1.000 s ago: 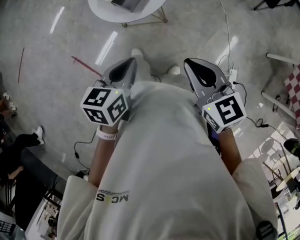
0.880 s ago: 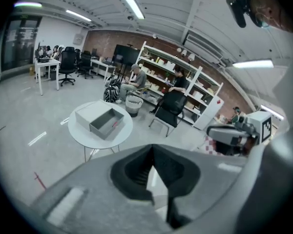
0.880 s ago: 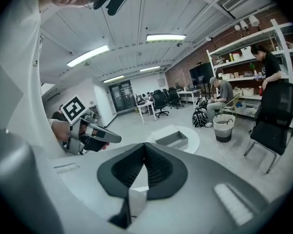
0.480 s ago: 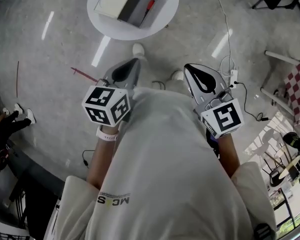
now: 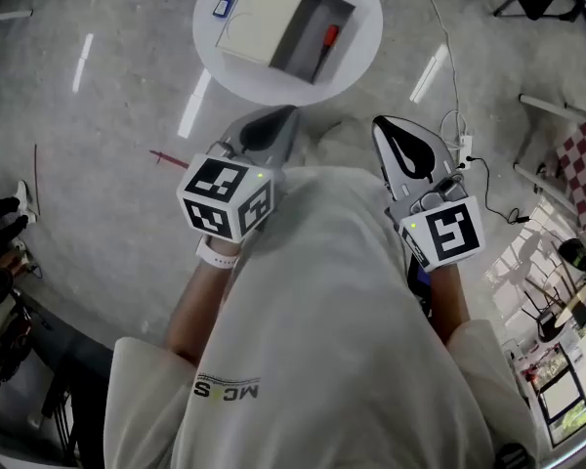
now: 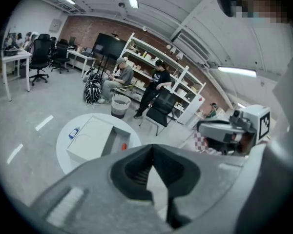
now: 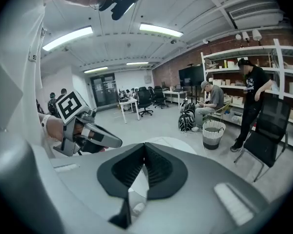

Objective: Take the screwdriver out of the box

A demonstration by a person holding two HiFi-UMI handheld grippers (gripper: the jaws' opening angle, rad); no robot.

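An open box (image 5: 285, 27) lies on a round white table (image 5: 366, 27) at the top of the head view, its pale lid folded to the left. The red-handled screwdriver (image 5: 325, 43) lies in the box's grey inside. Both grippers are held in front of the person's body, short of the table. My left gripper (image 5: 281, 117) is shut with nothing in it, and my right gripper (image 5: 387, 125) is likewise shut and empty. In the left gripper view the box (image 6: 90, 139) and the screwdriver (image 6: 123, 146) show just beyond my left gripper (image 6: 152, 148). My right gripper (image 7: 145, 147) hides most of the table (image 7: 178, 144).
A small blue item (image 5: 222, 7) lies on the table beside the box. A white cable (image 5: 447, 62) and a red stick (image 5: 168, 157) lie on the floor. Beyond the table are seated and standing people, a bin (image 6: 119, 106), chairs and shelves.
The table and box have come closer, sliding down and to the right in the head view. Both grippers moved forward with the person and stayed shut.
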